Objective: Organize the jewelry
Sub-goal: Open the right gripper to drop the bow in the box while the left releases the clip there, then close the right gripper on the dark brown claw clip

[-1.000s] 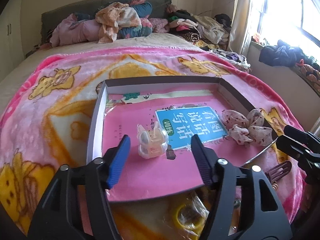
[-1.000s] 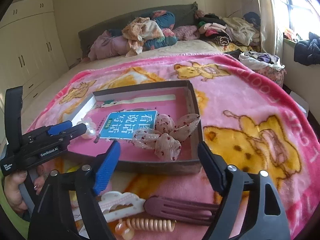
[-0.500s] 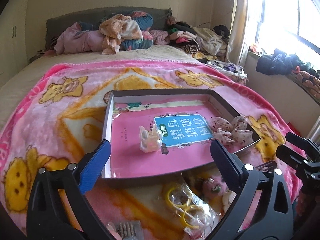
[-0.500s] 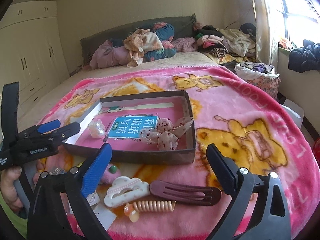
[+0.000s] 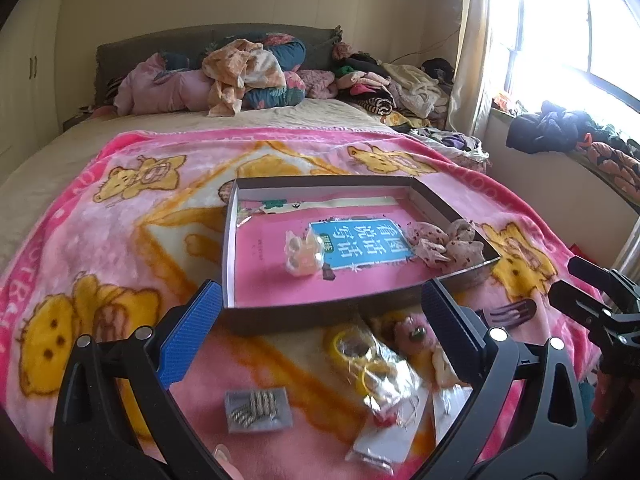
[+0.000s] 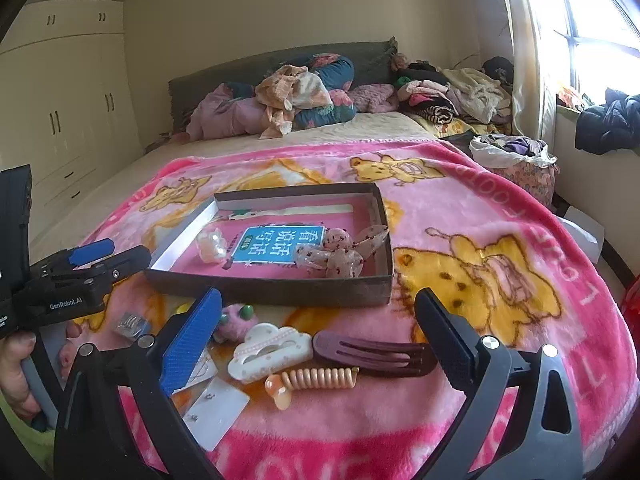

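Note:
A shallow dark box (image 5: pixel 320 314) (image 6: pixel 272 290) with a pink book as its floor lies on the bed. In it lie a pearly hair clip (image 5: pixel 303 254) (image 6: pixel 211 245) and a speckled fabric bow (image 5: pixel 448 242) (image 6: pixel 340 250). In front of the box lie a white cloud-shaped claw clip (image 6: pixel 270 350), a dark purple comb clip (image 6: pixel 372 354), a peach spiral hair tie (image 6: pixel 308 382), a pink plush clip (image 6: pixel 236 320), a bag of yellow rings (image 5: pixel 372 364) and a grey card with cord (image 5: pixel 256 410). My left gripper (image 5: pixel 320 336) (image 6: pixel 90 256) is open and empty. My right gripper (image 6: pixel 316 340) is open and empty above the loose pieces.
The pink bear blanket (image 6: pixel 480 280) covers the bed. Heaped clothes and pillows (image 5: pixel 256 76) lie at the headboard. A window sill with dark clothes (image 5: pixel 560 132) is to the right. Wardrobes (image 6: pixel 68 120) stand to the left.
Both grippers have pulled back from the box toward the bed's near edge. The left gripper opened wide and left the pearly clip lying in the box.

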Demonstrator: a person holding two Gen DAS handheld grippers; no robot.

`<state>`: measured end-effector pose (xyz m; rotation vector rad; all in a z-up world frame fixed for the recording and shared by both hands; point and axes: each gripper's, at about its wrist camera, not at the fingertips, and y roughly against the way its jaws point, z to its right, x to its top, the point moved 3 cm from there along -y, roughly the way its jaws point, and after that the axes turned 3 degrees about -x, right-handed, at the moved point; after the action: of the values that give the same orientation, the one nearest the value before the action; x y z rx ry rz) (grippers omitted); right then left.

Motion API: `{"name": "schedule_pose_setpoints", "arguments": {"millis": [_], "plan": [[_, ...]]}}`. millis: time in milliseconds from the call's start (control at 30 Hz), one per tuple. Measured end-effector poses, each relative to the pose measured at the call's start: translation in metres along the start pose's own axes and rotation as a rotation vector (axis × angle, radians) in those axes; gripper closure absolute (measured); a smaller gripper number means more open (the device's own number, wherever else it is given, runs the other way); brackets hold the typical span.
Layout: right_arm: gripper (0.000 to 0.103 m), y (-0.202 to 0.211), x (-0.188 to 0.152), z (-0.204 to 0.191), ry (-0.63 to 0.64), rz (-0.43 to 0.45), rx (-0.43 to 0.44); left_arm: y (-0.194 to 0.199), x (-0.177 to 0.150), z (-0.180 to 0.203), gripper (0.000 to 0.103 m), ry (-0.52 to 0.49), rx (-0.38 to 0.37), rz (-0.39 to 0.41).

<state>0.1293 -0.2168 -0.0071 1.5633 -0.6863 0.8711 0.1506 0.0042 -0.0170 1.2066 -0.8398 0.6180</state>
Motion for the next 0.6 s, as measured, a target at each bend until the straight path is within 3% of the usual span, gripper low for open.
{"name": "schedule_pose_setpoints", "arguments": {"millis": [600], "plan": [[0.008, 0.018, -0.029, -0.014, 0.040, -0.019, 0.025, 0.025, -0.031, 0.008, 0.012, -0.016, -0.022, 0.013]]}}
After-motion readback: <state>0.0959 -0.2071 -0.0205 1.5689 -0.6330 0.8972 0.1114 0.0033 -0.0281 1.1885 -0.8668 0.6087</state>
